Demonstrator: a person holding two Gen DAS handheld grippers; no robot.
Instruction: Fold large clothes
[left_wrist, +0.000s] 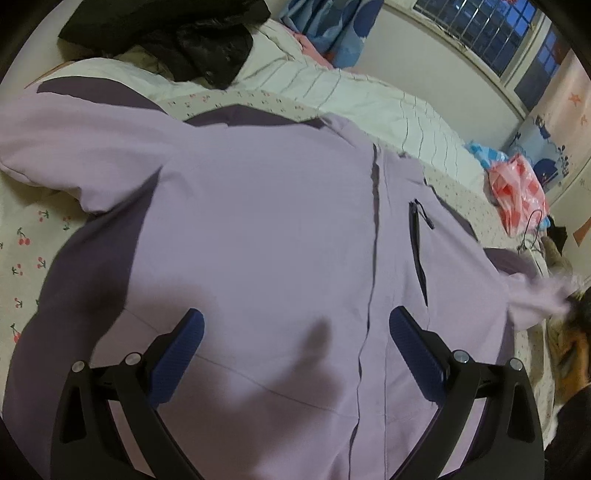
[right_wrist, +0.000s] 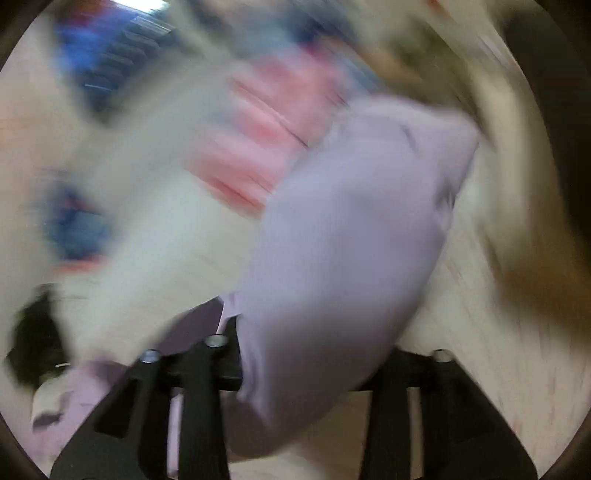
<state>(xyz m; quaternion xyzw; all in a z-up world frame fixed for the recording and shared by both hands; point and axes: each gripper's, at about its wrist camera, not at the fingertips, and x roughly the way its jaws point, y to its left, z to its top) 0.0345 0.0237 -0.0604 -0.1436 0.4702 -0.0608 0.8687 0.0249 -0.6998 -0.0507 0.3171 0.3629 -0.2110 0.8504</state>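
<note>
A large lilac jacket (left_wrist: 258, 221) with dark purple panels lies spread front-up on the bed, zip running down its middle. My left gripper (left_wrist: 295, 332) is open just above the jacket's lower front, blue pads apart, holding nothing. In the right wrist view, which is heavily motion-blurred, a lilac sleeve (right_wrist: 351, 229) of the jacket drapes over my right gripper (right_wrist: 295, 369) and hides the fingertips. That sleeve end also shows blurred at the right edge of the left wrist view (left_wrist: 535, 295).
The bed has a cherry-print sheet (left_wrist: 26, 243). A cream quilt (left_wrist: 351, 96) and a black garment (left_wrist: 192, 40) lie at the far side. A pink-and-white plastic bag (left_wrist: 517, 192) sits at the bed's right end. A window (left_wrist: 498, 33) and wall lie beyond.
</note>
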